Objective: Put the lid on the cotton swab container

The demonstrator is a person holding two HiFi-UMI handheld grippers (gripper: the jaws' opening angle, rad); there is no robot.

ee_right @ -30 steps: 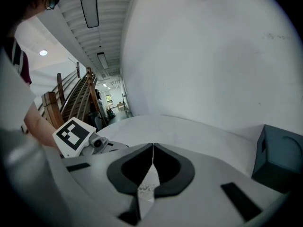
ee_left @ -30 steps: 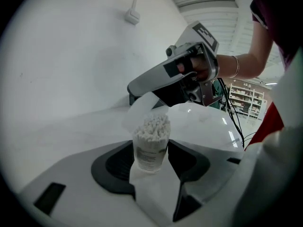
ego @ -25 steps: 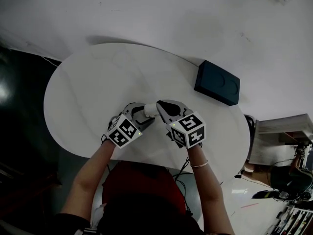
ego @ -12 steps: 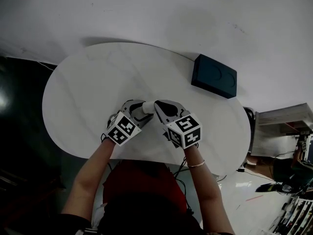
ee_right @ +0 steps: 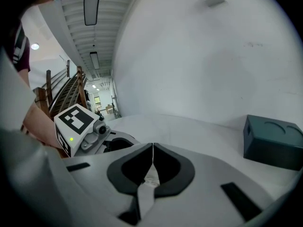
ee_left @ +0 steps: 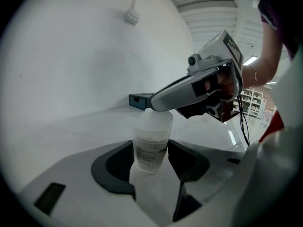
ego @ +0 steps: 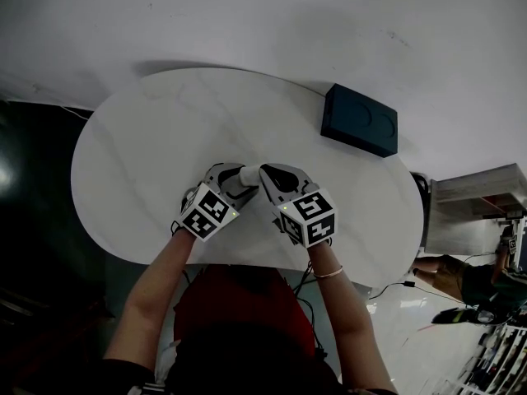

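One container (ee_left: 152, 137) pinched between left gripper (ee_left: 151, 161) fingers; right gripper (ee_right: 152, 168) fingers pressed together atop it.

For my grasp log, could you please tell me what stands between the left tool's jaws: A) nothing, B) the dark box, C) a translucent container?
C: the left gripper view shows the translucent container between the jaws of the left tool; the dark box lies far behind.
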